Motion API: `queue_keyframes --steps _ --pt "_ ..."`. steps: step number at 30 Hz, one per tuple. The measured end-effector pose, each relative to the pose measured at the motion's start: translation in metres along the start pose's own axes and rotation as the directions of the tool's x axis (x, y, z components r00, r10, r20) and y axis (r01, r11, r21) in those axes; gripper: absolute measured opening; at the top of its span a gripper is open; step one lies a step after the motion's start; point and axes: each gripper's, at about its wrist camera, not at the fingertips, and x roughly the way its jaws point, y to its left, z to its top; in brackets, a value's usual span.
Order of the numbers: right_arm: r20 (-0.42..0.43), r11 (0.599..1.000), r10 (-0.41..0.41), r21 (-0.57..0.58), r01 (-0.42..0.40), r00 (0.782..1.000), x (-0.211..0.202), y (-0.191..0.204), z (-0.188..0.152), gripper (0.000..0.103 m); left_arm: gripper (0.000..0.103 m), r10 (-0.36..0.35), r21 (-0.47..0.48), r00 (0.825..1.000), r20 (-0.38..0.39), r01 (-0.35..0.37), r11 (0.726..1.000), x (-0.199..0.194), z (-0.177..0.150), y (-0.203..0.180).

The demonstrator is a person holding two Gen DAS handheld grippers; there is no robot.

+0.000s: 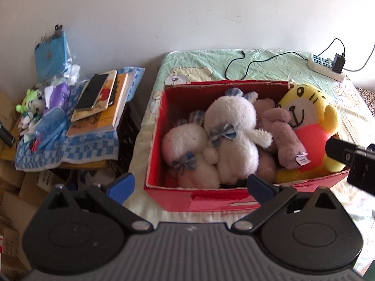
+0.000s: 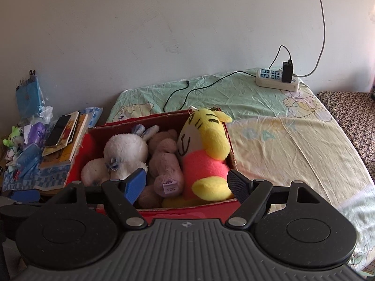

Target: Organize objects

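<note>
Red box (image 1: 211, 201) of plush toys (image 1: 232, 138), both hand-held grippers wide open (empty)

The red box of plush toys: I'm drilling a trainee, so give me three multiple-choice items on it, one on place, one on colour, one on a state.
1. Where does the red box sit?
A. on the bed
B. on the book stack
C. on the floor

2. What colour is the tiger toy's body?
A. green
B. pink
C. blue

3. How are the left gripper and right gripper?
A. both shut on toys
B. one holds the power strip
C. both open, empty

Key: 1 A, the bed sheet lies all around the box; 2 B, a pink torso under a yellow head; 3 C, both pairs of jaws stand wide apart with nothing between them.
</note>
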Motion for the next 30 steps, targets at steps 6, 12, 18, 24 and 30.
queue_keyframes --steps 6,12,18,24,30 --pt "0.009 1.000 -0.024 0.020 0.024 1.000 0.001 0.003 0.001 0.078 0.101 -0.034 -0.009 0.999 0.005 0.034 0.999 0.005 0.003 0.008" --pt "-0.008 0.998 -0.031 0.051 0.032 0.999 0.006 0.004 0.000 0.077 0.101 -0.049 0.003 0.999 0.000 0.049 0.999 0.011 0.004 0.008" --pt "-0.021 0.998 -0.051 0.039 0.052 0.998 0.016 0.009 0.004 0.077 0.101 -0.057 0.026 0.998 0.000 0.057 0.998 0.017 0.007 0.008" --pt "-0.012 0.997 -0.062 0.034 0.062 0.998 0.023 0.013 0.010 0.077 0.101 -0.065 0.032 0.998 -0.006 0.065 0.997 0.024 0.011 0.009" --pt "-0.018 0.994 -0.066 0.087 0.067 0.998 0.029 0.005 0.013 0.077 0.101 -0.067 0.042 0.998 0.003 0.067 0.997 0.029 0.019 0.009"
